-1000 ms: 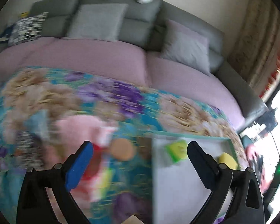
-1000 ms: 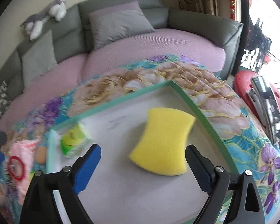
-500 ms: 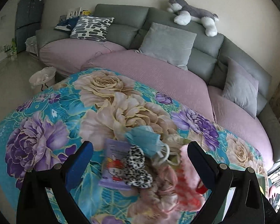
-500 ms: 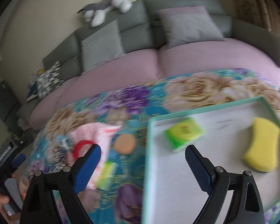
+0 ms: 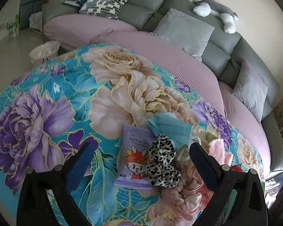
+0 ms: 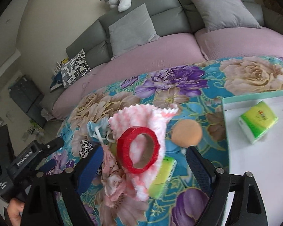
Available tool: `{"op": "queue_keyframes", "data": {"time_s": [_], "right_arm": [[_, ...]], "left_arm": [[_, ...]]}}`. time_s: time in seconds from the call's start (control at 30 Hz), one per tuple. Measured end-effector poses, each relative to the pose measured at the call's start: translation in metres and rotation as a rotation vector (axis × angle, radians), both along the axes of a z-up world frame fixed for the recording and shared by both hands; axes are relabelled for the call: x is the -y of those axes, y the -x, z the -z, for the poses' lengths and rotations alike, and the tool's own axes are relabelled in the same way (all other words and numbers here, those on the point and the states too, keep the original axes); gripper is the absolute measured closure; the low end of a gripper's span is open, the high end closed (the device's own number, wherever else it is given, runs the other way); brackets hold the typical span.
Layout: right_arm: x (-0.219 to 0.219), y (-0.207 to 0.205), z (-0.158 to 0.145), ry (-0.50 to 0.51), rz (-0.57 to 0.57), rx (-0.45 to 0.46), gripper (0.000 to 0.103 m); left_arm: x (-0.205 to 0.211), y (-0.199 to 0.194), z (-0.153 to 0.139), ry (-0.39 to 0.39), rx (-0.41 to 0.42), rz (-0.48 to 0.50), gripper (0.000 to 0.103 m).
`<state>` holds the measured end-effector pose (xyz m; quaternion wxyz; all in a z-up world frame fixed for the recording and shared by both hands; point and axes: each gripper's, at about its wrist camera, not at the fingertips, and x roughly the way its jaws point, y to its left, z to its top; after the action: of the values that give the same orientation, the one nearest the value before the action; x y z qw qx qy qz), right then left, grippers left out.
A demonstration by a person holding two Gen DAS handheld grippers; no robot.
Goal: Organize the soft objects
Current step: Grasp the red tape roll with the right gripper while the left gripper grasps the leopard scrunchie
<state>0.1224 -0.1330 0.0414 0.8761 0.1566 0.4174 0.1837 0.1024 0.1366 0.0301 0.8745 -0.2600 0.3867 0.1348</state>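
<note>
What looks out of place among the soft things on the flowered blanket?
The red tape roll stands out: a stiff ring lying on the pink fluffy cloth in a pile of soft items. Nothing looks spilled or damaged.

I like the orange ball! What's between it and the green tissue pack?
Only bare flowery blanket and the tray's rim separate the orange ball from the tissue pack, as the right wrist view shows.

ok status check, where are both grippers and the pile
Left gripper open over wipes pack and leopard scrunchie. Right gripper empty, jaws closing, over red tape roll on pink cloth. Tissue pack already in tray.
</note>
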Motion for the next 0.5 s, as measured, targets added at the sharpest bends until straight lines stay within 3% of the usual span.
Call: {"op": "queue_keyframes", "data": {"time_s": [0.23,0.5], "right_arm": [[-0.001,-0.010,0.014,-0.036,-0.003,-0.024,0.020],[-0.006,-0.019,0.027,-0.083,-0.020,-0.057,0.040]], "left_arm": [[0.006,-0.009,0.017,0.062,-0.026,0.048,0.002],[0.013,-0.016,0.030,0.088,-0.060,0.069,0.002]]}}
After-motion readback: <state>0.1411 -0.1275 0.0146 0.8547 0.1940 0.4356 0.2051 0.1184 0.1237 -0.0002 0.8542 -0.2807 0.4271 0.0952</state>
